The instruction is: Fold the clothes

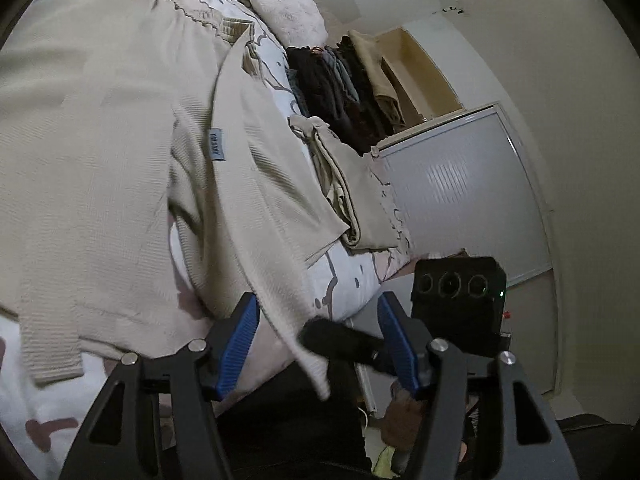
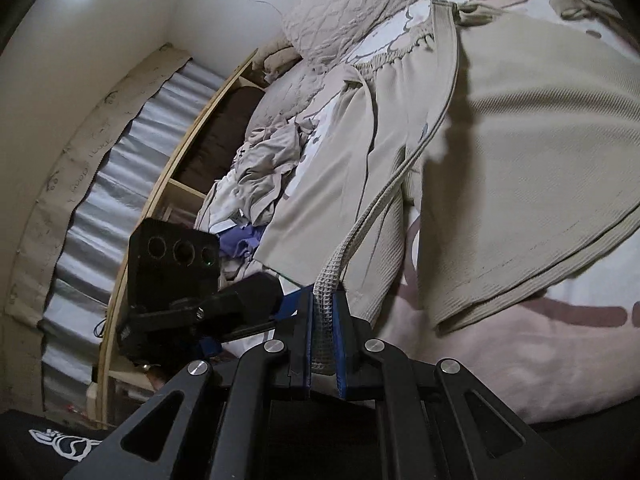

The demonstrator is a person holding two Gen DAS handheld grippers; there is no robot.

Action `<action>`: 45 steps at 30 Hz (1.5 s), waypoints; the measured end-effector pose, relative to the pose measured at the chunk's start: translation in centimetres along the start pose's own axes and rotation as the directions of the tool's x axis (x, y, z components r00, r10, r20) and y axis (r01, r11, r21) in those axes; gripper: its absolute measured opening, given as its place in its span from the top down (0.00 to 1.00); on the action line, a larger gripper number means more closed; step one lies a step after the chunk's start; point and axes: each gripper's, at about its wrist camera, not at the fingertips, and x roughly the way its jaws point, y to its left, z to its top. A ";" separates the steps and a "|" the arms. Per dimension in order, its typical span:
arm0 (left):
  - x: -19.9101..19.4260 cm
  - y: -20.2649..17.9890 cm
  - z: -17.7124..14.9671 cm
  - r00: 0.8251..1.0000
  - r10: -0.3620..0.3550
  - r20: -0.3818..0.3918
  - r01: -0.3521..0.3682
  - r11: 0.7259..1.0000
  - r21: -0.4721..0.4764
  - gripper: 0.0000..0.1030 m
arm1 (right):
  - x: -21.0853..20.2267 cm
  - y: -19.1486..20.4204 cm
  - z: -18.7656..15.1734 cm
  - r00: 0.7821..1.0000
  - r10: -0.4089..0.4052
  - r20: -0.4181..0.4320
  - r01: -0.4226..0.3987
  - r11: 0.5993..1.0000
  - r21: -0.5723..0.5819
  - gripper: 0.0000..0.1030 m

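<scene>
A cream ribbed sweater (image 1: 100,128) lies spread on the patterned bedcover (image 1: 348,284). One narrow edge of the sweater (image 2: 520,152) is stretched off the bed, and my right gripper (image 2: 324,294) is shut on it, the knit strip pinched between the blue pads. In the left wrist view that strip (image 1: 280,288) runs down between the jaws of my left gripper (image 1: 318,304), which stands open; its blue pads (image 1: 240,344) are wide apart and do not press the cloth. The dark tip of the right gripper (image 1: 340,340) sits in the same gap.
A folded beige garment (image 1: 348,196) and a row of dark folded clothes (image 1: 336,92) lie along the bed's far side by a grey cupboard door (image 1: 460,192). Cream trousers (image 2: 332,184), a crumpled clothes pile (image 2: 260,172) and a quilted pillow (image 2: 332,12) lie beside the sweater.
</scene>
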 end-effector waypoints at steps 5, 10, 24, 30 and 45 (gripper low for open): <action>0.2 0.9 1.1 1.000 -0.024 0.020 0.025 0.998 -0.064 0.73 | -0.1 0.1 -0.1 1.000 0.002 0.000 -0.002 1.000 -0.010 0.90; 0.4 1.6 1.7 0.999 -0.034 0.029 0.036 0.995 -0.092 0.88 | -0.1 -0.4 0.1 1.000 0.011 0.003 -0.011 1.000 0.009 0.90; -1.6 5.5 0.5 0.994 -0.080 0.069 0.096 0.959 -0.267 0.39 | 0.0 -0.5 0.2 0.998 0.070 -0.005 -0.070 0.997 0.042 0.90; -0.5 3.9 1.1 0.993 -0.117 0.029 0.121 0.969 -0.217 0.57 | 0.4 -0.5 0.2 0.998 0.066 -0.021 -0.065 0.997 0.042 0.90; -6.4 4.3 0.8 0.845 0.506 0.171 -0.515 0.857 0.006 0.54 | -12.8 -3.4 4.6 0.916 -0.189 0.353 0.174 0.982 0.073 0.90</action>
